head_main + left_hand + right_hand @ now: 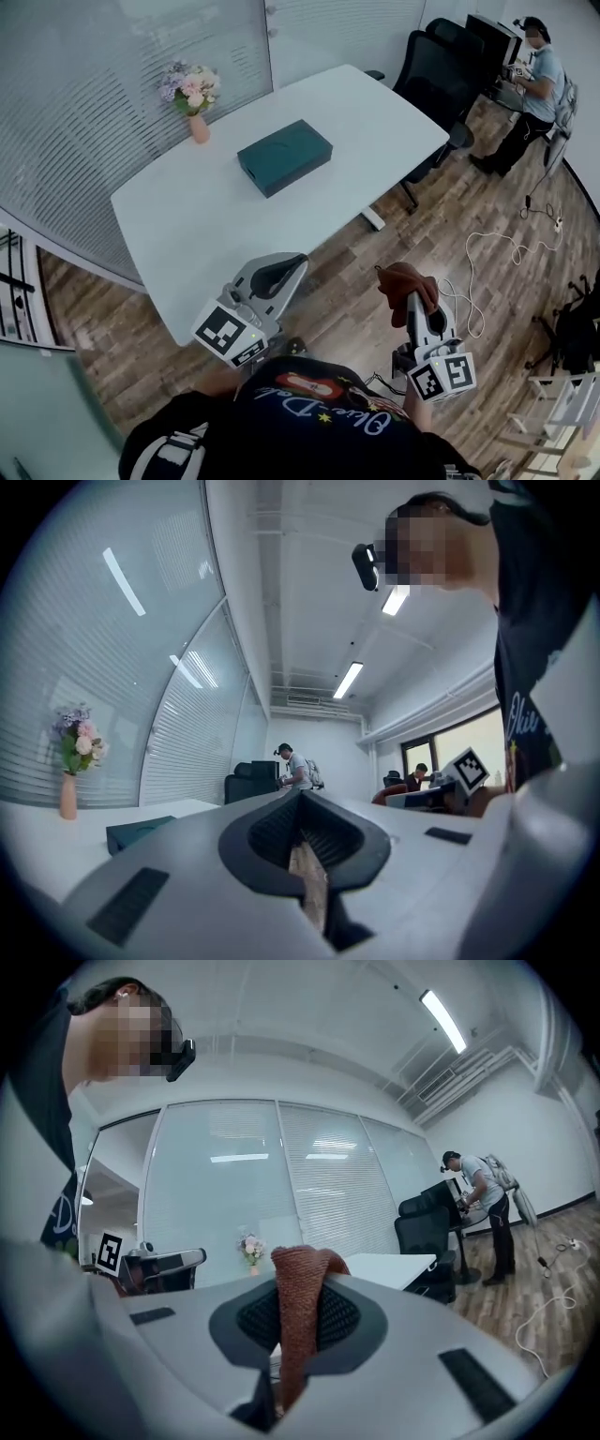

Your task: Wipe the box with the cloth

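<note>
A dark green box (284,157) lies flat in the middle of the white table (187,234); its corner shows low at the left in the left gripper view (139,832). My right gripper (405,281) is held off the table's near right side, over the wood floor, shut on a rust-brown cloth (405,287) that bunches above its jaws (298,1312). My left gripper (279,273) hangs at the table's near edge, well short of the box. Its jaws stand closed with nothing between them (305,855).
A pink vase of flowers (192,100) stands at the table's far left corner. Black office chairs (441,66) sit beyond the far right end. A person (530,94) stands at a desk at the back right. A white cable (506,248) lies on the floor.
</note>
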Action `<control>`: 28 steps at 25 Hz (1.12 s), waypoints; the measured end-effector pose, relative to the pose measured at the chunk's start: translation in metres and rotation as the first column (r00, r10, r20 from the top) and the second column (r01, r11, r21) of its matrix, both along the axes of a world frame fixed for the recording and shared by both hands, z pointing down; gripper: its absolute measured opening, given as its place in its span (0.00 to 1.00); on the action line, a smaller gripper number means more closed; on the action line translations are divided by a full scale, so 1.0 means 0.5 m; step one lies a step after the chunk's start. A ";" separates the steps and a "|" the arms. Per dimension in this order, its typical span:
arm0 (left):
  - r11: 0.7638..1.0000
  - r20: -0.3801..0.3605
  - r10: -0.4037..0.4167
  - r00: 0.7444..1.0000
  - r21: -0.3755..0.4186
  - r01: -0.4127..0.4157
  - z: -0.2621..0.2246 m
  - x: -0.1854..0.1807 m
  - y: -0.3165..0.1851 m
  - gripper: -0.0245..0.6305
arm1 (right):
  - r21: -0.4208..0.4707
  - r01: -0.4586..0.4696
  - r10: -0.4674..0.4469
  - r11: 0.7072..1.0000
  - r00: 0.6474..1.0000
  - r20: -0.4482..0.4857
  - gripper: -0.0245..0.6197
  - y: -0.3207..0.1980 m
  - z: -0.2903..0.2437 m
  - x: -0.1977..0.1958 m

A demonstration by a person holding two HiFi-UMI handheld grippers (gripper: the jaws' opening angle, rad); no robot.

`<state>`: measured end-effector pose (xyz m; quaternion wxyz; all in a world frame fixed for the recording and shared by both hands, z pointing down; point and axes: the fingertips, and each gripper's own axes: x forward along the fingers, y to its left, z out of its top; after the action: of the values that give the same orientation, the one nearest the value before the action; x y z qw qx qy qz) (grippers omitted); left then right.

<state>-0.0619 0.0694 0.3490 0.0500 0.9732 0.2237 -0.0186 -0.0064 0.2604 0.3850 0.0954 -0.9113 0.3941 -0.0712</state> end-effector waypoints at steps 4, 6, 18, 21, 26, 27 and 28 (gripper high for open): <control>0.995 -0.003 -0.101 0.995 -0.023 0.101 0.008 0.030 -0.097 0.04 | -0.017 0.091 -0.091 0.996 0.996 -0.004 0.08 -0.102 -0.005 0.069; 0.991 0.008 -0.129 0.992 -0.019 0.129 0.017 0.039 -0.127 0.04 | -0.009 0.120 -0.120 0.993 0.993 0.005 0.08 -0.140 0.000 0.092; 0.886 0.058 -0.462 0.885 -0.009 0.463 0.042 0.007 -0.326 0.04 | -0.003 0.458 -0.458 0.889 0.888 0.032 0.08 -0.430 0.028 0.191; 0.836 0.045 -0.548 0.835 0.008 0.548 0.032 0.024 -0.360 0.04 | 0.018 0.542 -0.542 0.840 0.840 0.014 0.08 -0.498 0.022 0.236; 0.749 0.036 -0.662 0.749 0.041 0.661 0.024 0.069 -0.392 0.04 | 0.010 0.684 -0.684 0.729 0.729 -0.019 0.08 -0.610 0.017 0.310; 0.727 0.037 -0.686 0.726 0.041 0.685 0.022 0.074 -0.397 0.04 | 0.005 0.715 -0.714 0.699 0.699 -0.026 0.08 -0.632 0.014 0.319; 0.706 0.037 -0.708 0.705 0.039 0.707 0.019 0.080 -0.401 0.04 | -0.002 0.743 -0.742 0.670 0.669 -0.035 0.08 -0.655 0.008 0.329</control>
<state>-0.0218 -0.1313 0.3584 0.0341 0.9852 -0.1674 -0.0099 0.1580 -0.0668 0.3892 0.0574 -0.6729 0.7324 -0.0862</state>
